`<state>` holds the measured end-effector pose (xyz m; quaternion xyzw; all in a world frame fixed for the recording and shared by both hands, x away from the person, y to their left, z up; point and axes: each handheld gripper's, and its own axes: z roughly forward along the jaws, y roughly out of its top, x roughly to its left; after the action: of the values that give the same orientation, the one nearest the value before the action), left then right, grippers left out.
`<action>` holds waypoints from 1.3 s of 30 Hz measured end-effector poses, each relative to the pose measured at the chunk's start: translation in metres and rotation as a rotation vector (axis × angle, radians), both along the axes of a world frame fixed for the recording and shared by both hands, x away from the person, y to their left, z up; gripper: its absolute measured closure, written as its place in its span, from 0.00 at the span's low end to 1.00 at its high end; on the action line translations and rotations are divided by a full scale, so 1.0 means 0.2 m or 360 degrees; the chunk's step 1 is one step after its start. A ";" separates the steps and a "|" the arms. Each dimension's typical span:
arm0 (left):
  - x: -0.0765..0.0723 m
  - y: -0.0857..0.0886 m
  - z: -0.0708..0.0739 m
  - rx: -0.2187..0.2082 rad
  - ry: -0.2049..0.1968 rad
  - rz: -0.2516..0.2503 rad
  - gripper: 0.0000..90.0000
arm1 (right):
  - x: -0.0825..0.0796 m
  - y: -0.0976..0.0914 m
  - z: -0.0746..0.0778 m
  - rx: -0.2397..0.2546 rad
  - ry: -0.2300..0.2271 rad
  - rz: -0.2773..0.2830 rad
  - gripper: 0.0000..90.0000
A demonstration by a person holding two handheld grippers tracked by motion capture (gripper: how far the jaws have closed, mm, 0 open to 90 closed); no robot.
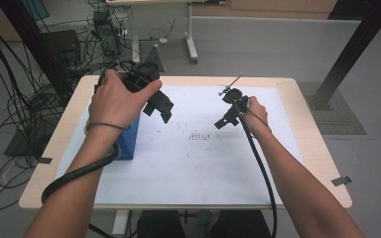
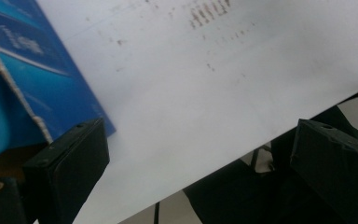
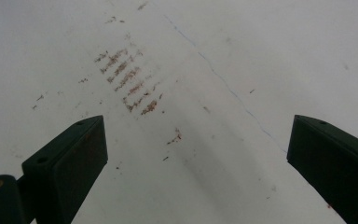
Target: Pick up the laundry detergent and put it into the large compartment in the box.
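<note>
Leftmost, the blue box [image 1: 127,140] stands on the white sheet [image 1: 203,163], near that sheet's left edge. Just above the box, the left gripper [image 1: 159,110] hangs in the air with jaws spread wide and empty; in the left gripper view the box [image 2: 32,79] lies beside and behind the left-hand jaw, apart from it. Right of the box, brown smudges [image 1: 198,135] mark the sheet. Farther right, well apart from the box, the right gripper [image 1: 226,119] hovers, jaws wide apart, nothing between them.
</note>
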<state>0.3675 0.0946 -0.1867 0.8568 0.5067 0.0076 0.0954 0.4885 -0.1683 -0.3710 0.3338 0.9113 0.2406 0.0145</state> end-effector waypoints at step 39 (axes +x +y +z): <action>-0.05 -0.21 -0.65 0.0051 0.0065 -0.0096 0.05 | -0.01 -0.01 0.03 -0.0024 -0.0015 -0.0003 0.05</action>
<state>0.3582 0.0517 -0.3174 0.8732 0.4821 -0.0047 0.0716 0.4867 -0.1700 -0.3660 0.3334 0.9127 0.2352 0.0216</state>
